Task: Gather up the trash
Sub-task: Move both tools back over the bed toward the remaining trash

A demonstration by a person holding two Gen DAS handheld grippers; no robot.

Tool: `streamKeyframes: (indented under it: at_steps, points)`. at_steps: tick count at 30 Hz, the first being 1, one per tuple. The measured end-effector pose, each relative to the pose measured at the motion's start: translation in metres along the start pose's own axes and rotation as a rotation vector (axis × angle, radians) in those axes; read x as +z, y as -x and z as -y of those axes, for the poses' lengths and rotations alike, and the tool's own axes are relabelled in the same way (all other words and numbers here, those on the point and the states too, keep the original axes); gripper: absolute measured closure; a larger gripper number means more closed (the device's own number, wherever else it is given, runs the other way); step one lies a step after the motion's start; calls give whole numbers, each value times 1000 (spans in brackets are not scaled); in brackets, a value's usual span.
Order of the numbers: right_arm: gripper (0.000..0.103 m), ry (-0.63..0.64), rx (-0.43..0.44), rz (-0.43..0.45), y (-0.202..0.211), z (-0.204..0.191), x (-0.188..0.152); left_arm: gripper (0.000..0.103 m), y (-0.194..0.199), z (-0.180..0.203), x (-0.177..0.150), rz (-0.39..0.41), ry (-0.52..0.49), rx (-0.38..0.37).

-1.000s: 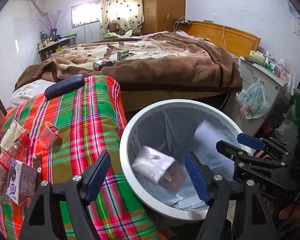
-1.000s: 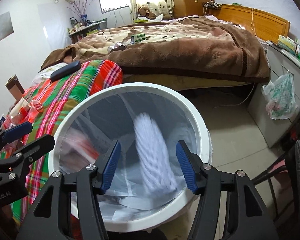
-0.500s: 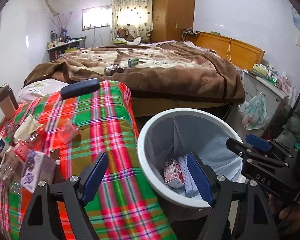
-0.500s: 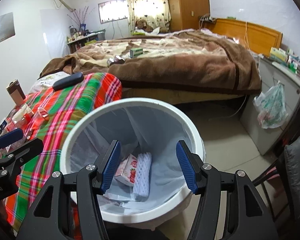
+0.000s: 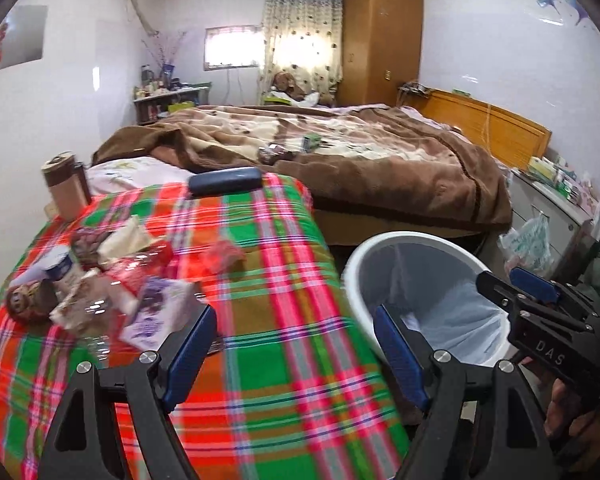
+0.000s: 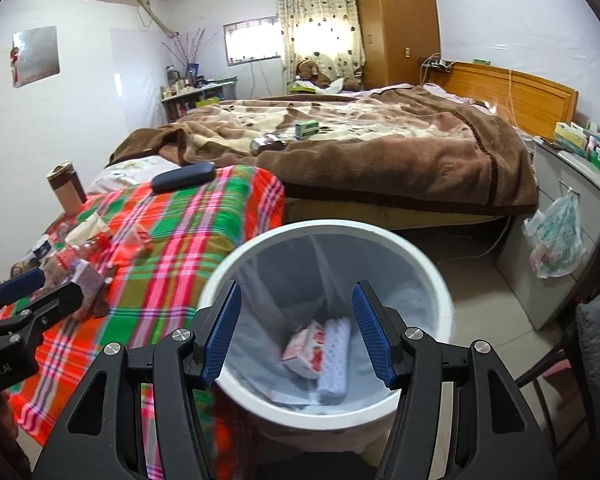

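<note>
A white trash bin (image 6: 428,276) with a pale liner stands beside the plaid-covered table (image 5: 284,264). A pink carton (image 6: 306,348) and a white foam sleeve (image 6: 334,354) lie at its bottom. My right gripper (image 6: 296,332) hovers open and empty above the bin. My left gripper (image 5: 296,354) is open and empty too, over the table's near right edge, with the bin's rim (image 5: 354,280) beside its right finger. A heap of wrappers, cartons and a bottle (image 5: 100,280) lies on the left of the table, and a crumpled pink cup (image 5: 222,258) sits near the middle.
A dark glasses case (image 5: 226,180) and a brown tumbler (image 5: 66,190) stand at the table's far end. Behind is a bed with a brown blanket (image 6: 380,152), a small box and a can on it. A cabinet with a hanging plastic bag (image 6: 556,240) is on the right.
A carton and a foam sleeve were falling into the bin and now rest at its bottom. My left gripper swung left from over the bin to over the table. Both grippers rose.
</note>
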State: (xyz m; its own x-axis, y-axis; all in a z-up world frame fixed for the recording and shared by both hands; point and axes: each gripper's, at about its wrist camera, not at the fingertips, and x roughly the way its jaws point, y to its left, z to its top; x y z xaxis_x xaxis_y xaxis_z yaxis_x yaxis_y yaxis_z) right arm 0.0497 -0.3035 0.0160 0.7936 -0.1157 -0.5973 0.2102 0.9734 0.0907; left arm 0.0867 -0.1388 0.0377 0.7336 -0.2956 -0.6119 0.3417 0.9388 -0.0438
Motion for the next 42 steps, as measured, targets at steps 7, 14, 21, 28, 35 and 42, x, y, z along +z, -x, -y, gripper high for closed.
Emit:
streamKeyframes:
  at_steps: [7,14,21,28,35,42]
  points:
    - [44,35,69,13,0,-32,-1,23,15,-55,-8,10,66,85]
    - [44,66,124,-22,-11,-67,-2,23,25,-111,-16,6,123,163]
    - [44,89,181,-68,-22,-100,-5,22,28,-160,-27,-13,174,216]
    - [44,102,236,-106,-32,-131,-7,18,22,-192,-32,-35,202,186]
    - [44,75,270,-155,-46,-151,-9,18,18,-219,-37,-53,216,205]
    - [43,58,323,-211,-63,-185,-5,18,15,-238,-37,-55,238,222]
